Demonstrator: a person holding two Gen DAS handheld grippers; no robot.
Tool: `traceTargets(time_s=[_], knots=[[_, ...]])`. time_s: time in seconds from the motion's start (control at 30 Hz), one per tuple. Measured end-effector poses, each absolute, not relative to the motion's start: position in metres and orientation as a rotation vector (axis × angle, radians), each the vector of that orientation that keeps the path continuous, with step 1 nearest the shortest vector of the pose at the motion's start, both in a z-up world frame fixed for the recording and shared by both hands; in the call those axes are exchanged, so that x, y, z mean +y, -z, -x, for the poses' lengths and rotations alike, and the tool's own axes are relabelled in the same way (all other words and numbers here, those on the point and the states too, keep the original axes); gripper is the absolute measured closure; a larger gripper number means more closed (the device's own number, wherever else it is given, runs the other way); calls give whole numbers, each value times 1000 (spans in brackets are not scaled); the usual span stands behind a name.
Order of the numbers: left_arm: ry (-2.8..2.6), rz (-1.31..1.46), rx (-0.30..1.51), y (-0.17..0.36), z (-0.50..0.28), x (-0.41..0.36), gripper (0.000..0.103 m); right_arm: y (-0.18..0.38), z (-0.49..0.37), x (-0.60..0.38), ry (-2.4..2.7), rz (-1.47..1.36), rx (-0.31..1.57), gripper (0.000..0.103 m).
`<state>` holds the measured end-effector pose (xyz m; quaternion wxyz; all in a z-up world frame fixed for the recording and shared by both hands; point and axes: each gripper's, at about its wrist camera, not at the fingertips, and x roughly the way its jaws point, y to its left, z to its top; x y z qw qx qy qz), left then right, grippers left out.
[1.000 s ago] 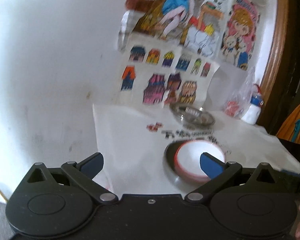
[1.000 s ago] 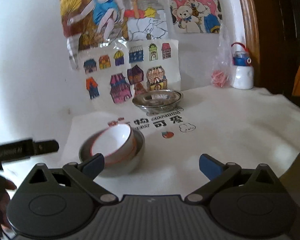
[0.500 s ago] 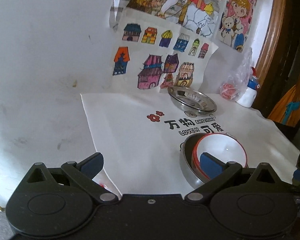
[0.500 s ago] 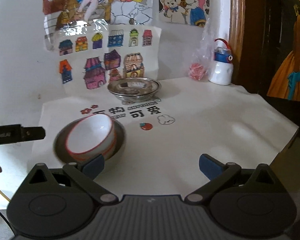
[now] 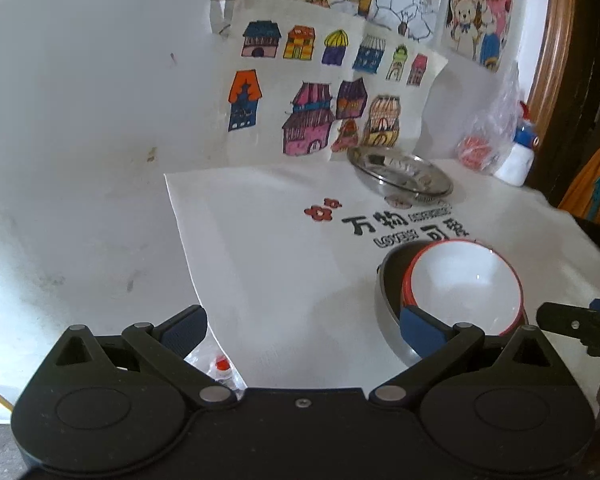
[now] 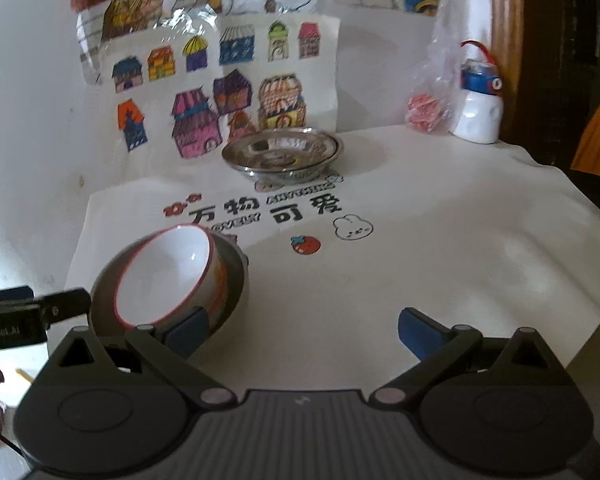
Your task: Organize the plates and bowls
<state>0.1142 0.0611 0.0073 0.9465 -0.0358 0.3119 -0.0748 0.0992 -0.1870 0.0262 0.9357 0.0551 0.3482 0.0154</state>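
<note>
A white bowl with a red rim [image 5: 462, 282] [image 6: 164, 276] sits tilted inside a larger steel bowl [image 5: 388, 300] [image 6: 236, 276] on the white printed cloth [image 5: 284, 264] [image 6: 420, 248]. A shallow steel plate [image 5: 400, 174] [image 6: 282, 154] stands farther back near the wall. My left gripper [image 5: 302, 330] is open and empty, its right fingertip in front of the nested bowls. My right gripper [image 6: 302, 330] is open and empty, its left fingertip in front of the bowls.
A white bottle with a blue cap [image 5: 518, 156] [image 6: 478, 110] and a clear plastic bag [image 5: 484, 136] [image 6: 430, 100] stand at the back right by a wooden frame. Coloured drawings [image 5: 320, 96] hang on the wall. A small wrapped item [image 5: 220, 366] lies at the cloth's left front edge.
Both grippers have shifted view: the nested bowls now sit lower and closer to the fingertips in both views. Both stay open. The bowls and plate have not moved on the cloth.
</note>
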Motion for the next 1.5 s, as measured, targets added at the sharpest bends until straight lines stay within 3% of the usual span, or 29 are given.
traceTargets(time_s=[1.2,1.5], knots=[[124,90,693,-4,-127,38,1,-20,-111,-181,-14,-89,713,0],[115,110,723,-4,-130,43,15,-17,-114,-179,-19,-85,725,0]])
